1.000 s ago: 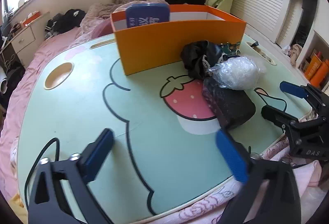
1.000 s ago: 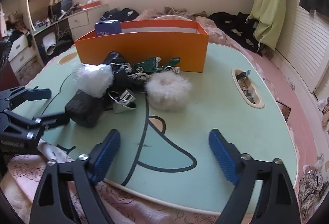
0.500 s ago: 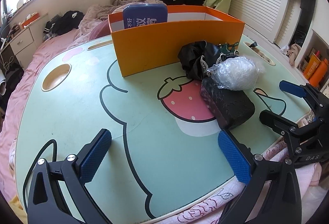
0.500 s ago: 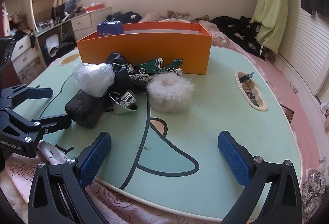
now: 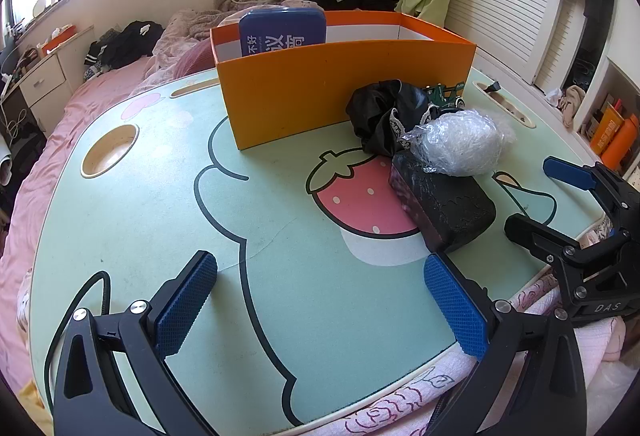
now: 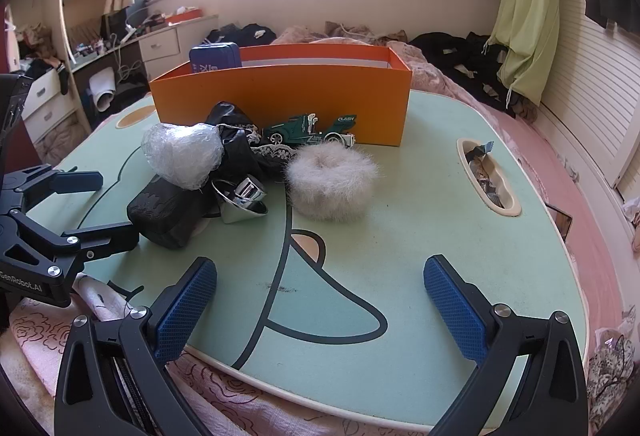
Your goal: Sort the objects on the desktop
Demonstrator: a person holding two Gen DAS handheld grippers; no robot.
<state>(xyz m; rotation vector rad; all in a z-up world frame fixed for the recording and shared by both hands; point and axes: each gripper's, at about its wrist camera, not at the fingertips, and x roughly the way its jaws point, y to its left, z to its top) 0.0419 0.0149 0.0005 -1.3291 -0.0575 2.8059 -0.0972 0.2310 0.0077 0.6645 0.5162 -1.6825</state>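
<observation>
An orange box [image 6: 288,92] stands at the back of the mint lap table [image 6: 400,236], with a blue tin [image 6: 214,56] upright in its left end. In front of it lie black cloth [image 5: 380,112], a clear plastic wad [image 6: 182,152], a black pouch [image 6: 168,212], a shiny metal piece [image 6: 244,198], a green toy car [image 6: 308,130] and a grey fur ring [image 6: 332,184]. My right gripper [image 6: 320,296] hangs open over the table's near edge, empty. My left gripper [image 5: 320,300] is open too, with its right pad just short of the pouch [image 5: 444,204].
A round cup hole [image 5: 110,150] is cut into the table's left side and a long slot with scraps [image 6: 486,176] into its right side. The table sits on a pink bed. Clothes, drawers and shelves ring the room.
The right gripper's jaws spread wider a second ago and have held since. The left gripper's jaws widened slightly. Neither hand has shifted, and the objects lie as before.
</observation>
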